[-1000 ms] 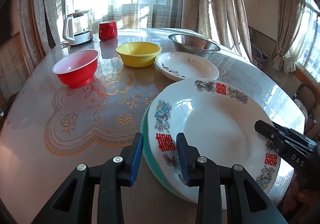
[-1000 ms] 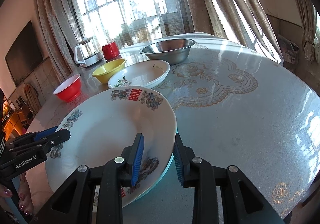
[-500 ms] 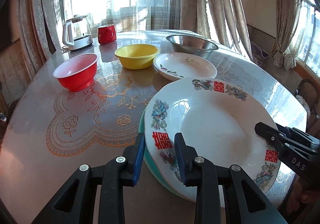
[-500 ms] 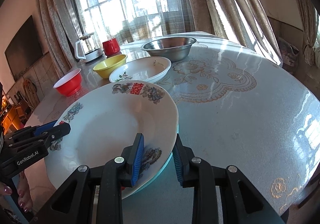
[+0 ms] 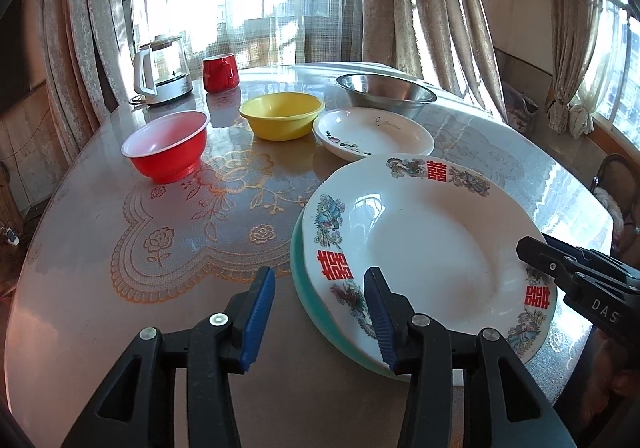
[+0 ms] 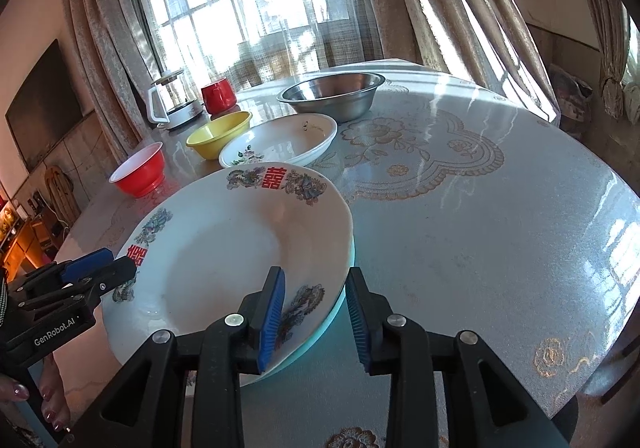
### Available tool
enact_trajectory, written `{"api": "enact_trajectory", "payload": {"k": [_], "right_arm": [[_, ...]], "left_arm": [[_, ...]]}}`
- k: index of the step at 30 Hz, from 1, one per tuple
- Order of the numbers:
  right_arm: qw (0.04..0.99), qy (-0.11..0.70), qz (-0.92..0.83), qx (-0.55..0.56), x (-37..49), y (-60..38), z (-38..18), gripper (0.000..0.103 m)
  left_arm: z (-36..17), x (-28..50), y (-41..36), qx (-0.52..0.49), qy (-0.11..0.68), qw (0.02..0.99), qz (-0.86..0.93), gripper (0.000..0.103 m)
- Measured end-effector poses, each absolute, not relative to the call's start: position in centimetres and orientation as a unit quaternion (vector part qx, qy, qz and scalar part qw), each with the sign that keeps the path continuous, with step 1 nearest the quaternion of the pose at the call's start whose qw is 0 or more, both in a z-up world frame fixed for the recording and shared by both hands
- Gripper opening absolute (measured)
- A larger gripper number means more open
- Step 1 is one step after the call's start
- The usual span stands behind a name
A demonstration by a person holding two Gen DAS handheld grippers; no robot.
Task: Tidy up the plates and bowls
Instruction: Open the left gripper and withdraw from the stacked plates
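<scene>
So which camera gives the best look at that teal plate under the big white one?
The left wrist view: the teal plate shows as a long crescent along the white plate's near-left edge. The right wrist view shows only a thin teal sliver between the claw's fingers.

Three plates (image 5: 424,244), three bowls (image 5: 282,116), one red mug (image 5: 219,72), one kettle (image 5: 162,70), two grippers (image 5: 318,312)

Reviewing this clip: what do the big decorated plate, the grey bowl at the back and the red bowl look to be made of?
Decorated plate: probably glazed ceramic, though melamine is possible; glossy white with window highlights and printed motifs.
Grey bowl: stainless steel by its look; brushed metallic sheen and a thin rolled rim.
Red bowl: likely plastic; thin wall, uniform red outside, white inside, soft sheen.
</scene>
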State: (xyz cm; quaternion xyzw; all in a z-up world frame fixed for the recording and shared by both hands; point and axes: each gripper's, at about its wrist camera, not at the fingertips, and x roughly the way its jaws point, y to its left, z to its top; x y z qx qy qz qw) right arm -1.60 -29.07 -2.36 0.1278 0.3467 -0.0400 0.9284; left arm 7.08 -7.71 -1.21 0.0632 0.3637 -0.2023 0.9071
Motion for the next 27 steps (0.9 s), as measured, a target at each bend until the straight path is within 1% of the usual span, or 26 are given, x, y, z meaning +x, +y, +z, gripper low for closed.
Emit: {"api": "enact_trajectory", "payload": {"k": [2,4,7,12,15,19,21,23,24,27], "right_arm": [[0.928,0.347,-0.039,0.129,-1.6,-29.1,-2.3,0.032],[0.927,0.345,-0.035,0.139,-1.8,-29.3,-2.3,0.032],[0.929,0.339,-0.033,0.147,-2.0,-29.5,-2.0,0.032],[0.934,0.319,-0.022,0.155,-2.4,-30.0,-1.5,0.032],[0.938,0.305,-0.016,0.165,-2.4,-30.5,-1.0,0.033],[0.942,0.289,-0.010,0.167,-2.3,-30.8,-0.3,0.035],[0.945,0.280,-0.011,0.170,-2.6,-31.2,0.0,0.035],[0.946,0.279,-0.020,0.164,-2.7,-31.7,0.4,0.035],[0.947,0.279,-0.026,0.157,-2.6,-31.9,0.6,0.035],[0.948,0.281,-0.045,0.144,-2.4,-32.6,1.1,0.036]], "left_arm": [[-0.9,6.9,-7.5,0.061,0.362,0.908,-0.201,0.055],[-0.4,6.6,-7.2,0.058,0.356,0.910,-0.203,0.064],[0.5,6.1,-6.7,0.054,0.344,0.916,-0.201,0.072],[1.6,6.5,-5.8,0.041,0.339,0.918,-0.202,0.078],[2.1,7.5,-5.5,0.033,0.345,0.916,-0.204,0.079],[3.3,9.9,-5.7,0.009,0.346,0.917,-0.200,0.082],[4.0,10.9,-6.3,0.005,0.335,0.921,-0.199,0.083],[4.5,12.0,-6.9,0.006,0.321,0.926,-0.199,0.086],[4.6,12.6,-7.4,0.010,0.320,0.926,-0.200,0.090],[4.6,14.6,-8.8,0.032,0.324,0.924,-0.199,0.091]]}}
